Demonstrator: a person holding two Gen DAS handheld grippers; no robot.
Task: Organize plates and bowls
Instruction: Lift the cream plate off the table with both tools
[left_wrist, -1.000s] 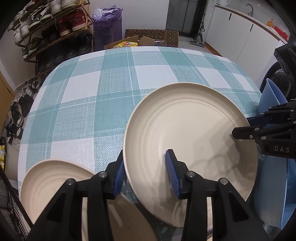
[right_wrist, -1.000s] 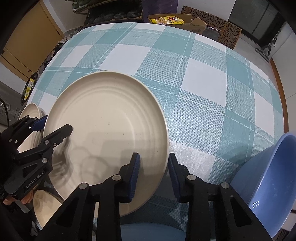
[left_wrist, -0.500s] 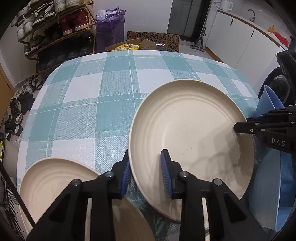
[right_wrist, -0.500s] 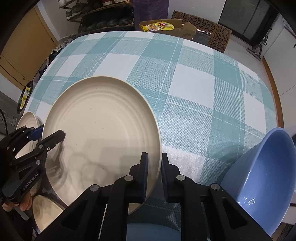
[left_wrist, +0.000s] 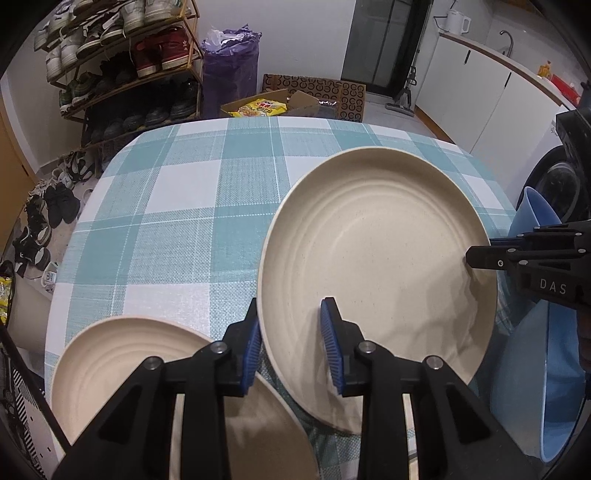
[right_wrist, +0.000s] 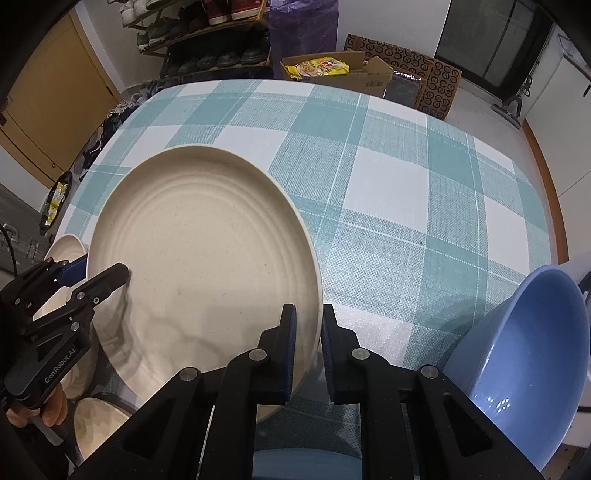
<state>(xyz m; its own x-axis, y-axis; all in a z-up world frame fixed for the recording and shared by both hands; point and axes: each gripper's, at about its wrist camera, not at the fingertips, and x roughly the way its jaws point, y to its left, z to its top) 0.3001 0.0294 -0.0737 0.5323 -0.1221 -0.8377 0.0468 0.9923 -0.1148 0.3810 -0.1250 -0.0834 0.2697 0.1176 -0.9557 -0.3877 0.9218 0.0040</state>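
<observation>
Two grippers at one plate

The right gripper (right_wrist: 307, 343) pinches the cream plate (right_wrist: 203, 266) by its rim above the checked table (right_wrist: 388, 206); the left gripper (left_wrist: 291, 345) straddles the opposite rim, jaws apart.

Three cream plates (right_wrist: 199, 266), one blue bowl (right_wrist: 524, 362), two grippers (right_wrist: 304, 339), and one checked table (right_wrist: 406, 206).

Cream plate (left_wrist: 376, 258), teal-checked tablecloth (left_wrist: 177, 229), blue bowl (right_wrist: 524, 365)

shoe rack (left_wrist: 125, 62), purple bag (left_wrist: 231, 70), cardboard box (right_wrist: 340, 70)
</observation>
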